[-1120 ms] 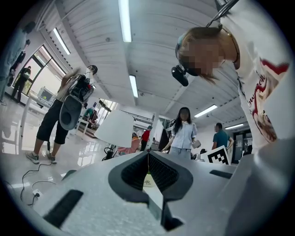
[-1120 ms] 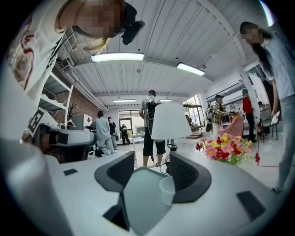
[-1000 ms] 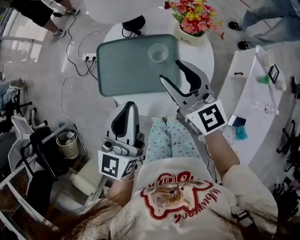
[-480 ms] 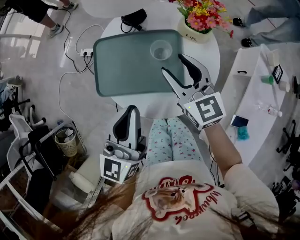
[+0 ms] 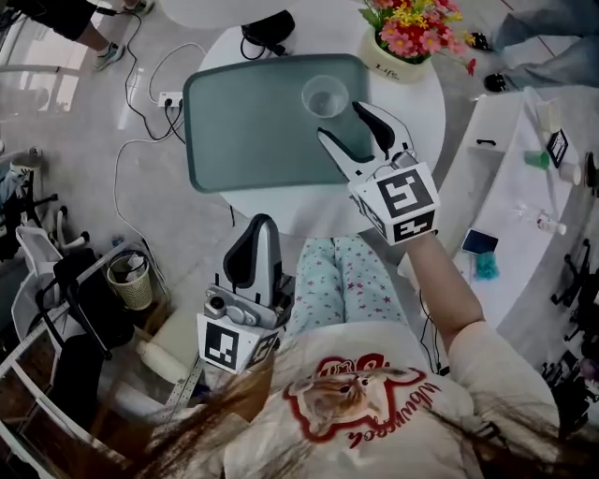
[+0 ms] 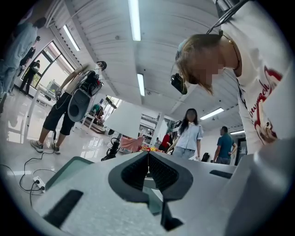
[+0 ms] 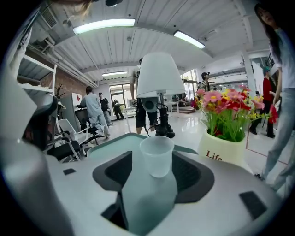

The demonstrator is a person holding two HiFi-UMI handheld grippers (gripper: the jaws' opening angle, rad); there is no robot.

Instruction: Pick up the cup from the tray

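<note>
Upright on the grey-green tray (image 5: 245, 131), the translucent plastic cup (image 5: 326, 95) stands in the tray's far right corner, the corner nearest the flower pot (image 5: 391, 60). The tray lies on a round white table (image 5: 417, 120) and takes up most of its top.

The right gripper (image 5: 343, 123) reaches over the tray's right edge and tilts downward, with its two tips just short of the cup. Its jaws stand wide apart and have just been opening. In the right gripper view the cup lines up with the gap between them, a little ahead, with bare tray showing under the gap. Neither pad touches the cup.

The left gripper (image 5: 263, 224) is held well back from the table, over the person's lap, beside the patterned trousers (image 5: 339, 281). In the left gripper view its jaws are pressed together with nothing between them, and the tray's near edge shows beyond their tips.

Behind the tray, at the table's far edge, sits a black object (image 5: 266, 32) with a cable. The pot holds pink, red and yellow flowers (image 5: 414, 19) and bears the word "Life". On the floor to the left lie a white power strip (image 5: 172, 97) and a wire wastebasket (image 5: 131, 281). Other people stand about the room.
</note>
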